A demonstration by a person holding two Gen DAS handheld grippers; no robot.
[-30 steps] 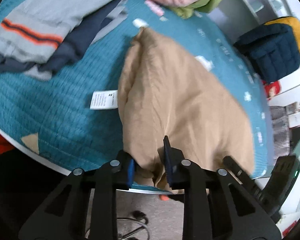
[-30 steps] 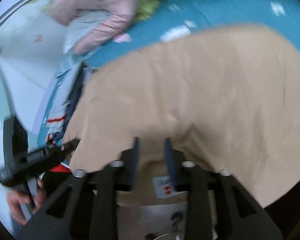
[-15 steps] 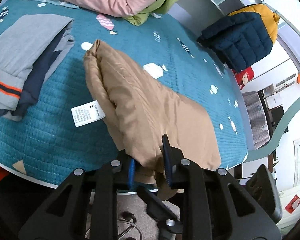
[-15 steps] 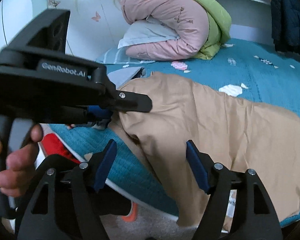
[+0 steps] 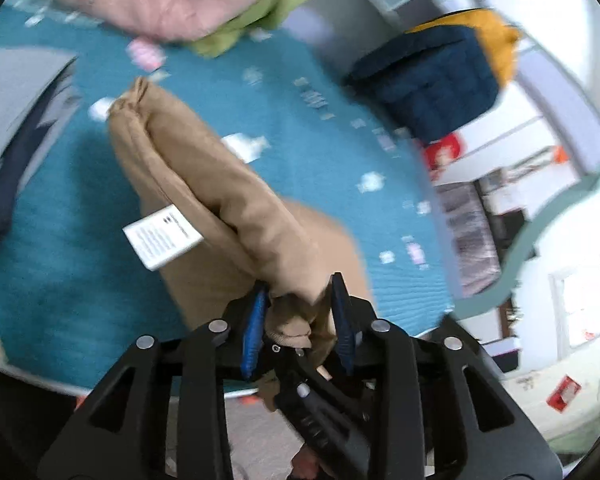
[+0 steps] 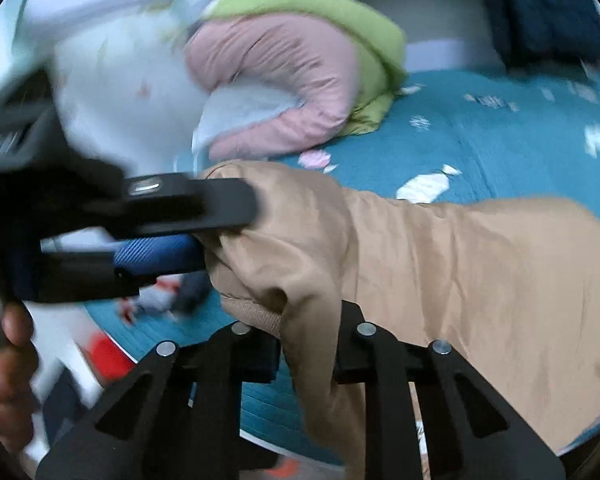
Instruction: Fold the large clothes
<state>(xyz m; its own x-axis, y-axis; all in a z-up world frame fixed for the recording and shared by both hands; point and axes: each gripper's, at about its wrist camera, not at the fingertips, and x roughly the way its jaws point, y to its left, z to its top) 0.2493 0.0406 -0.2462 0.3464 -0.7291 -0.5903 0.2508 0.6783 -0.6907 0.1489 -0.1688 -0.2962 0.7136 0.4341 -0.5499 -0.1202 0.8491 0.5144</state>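
Note:
A large tan garment (image 5: pixel 204 184) lies folded lengthwise on the teal bedspread (image 5: pixel 60 240), with a white care label (image 5: pixel 162 236) sticking out of its left side. My left gripper (image 5: pixel 298 312) is shut on a bunched end of the garment at the bed's near edge. In the right wrist view the garment (image 6: pixel 480 272) spreads to the right and the left gripper (image 6: pixel 220 224) comes in from the left, clamped on its corner. My right gripper (image 6: pixel 308 344) has its jaws closed around a hanging fold of the same cloth.
A pink and green duvet (image 5: pixel 188 4) lies rolled at the head of the bed. Folded grey and navy clothes (image 5: pixel 16 100) sit at the left. A navy and yellow quilted jacket (image 5: pixel 440 76) hangs at the right. The floor (image 5: pixel 260 420) lies below the bed edge.
My right gripper was open beside the garment and has now closed on a fold of it next to the left gripper. The left gripper has kept its hold and lifted the bunched end slightly.

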